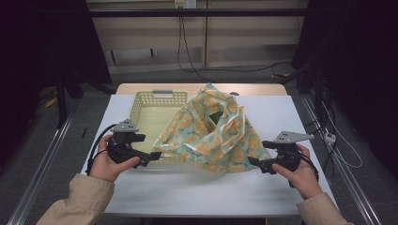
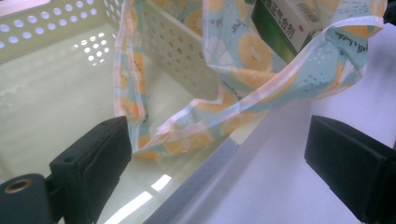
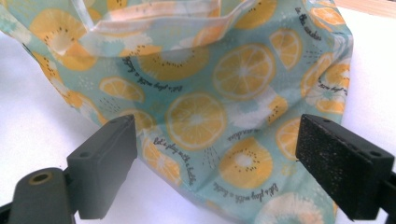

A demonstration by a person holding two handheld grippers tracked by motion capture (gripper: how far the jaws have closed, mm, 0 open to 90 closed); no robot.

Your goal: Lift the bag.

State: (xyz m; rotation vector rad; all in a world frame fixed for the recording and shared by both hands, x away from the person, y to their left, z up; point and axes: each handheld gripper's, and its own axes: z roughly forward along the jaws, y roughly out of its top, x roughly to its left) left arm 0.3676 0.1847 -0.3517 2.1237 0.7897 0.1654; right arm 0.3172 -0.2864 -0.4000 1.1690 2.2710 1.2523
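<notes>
Your fruit-print bag [image 1: 216, 133] slumps on the white table [image 1: 197, 187], one side draped into the yellow basket [image 1: 145, 115]. Your left gripper [image 1: 152, 157] and right gripper [image 1: 254, 163] both gape wide beside it, gripping nothing. Dark curtains [image 1: 42, 42] flank the table, with cables [image 1: 187, 56] trailing behind.

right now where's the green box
In the high view the green box sits inside the open mouth of the fruit-print bag, right of the yellow basket, at the table's middle.

bag [image 1: 213, 133]: pale teal cloth, orange citrus slices, dark script lettering
basket [image 1: 141, 112]: pale yellow, perforated walls
box [image 2: 285, 23], inside the bag: green and white
desk [image 1: 197, 187]: white
tongs [image 1: 157, 155]: black
</notes>
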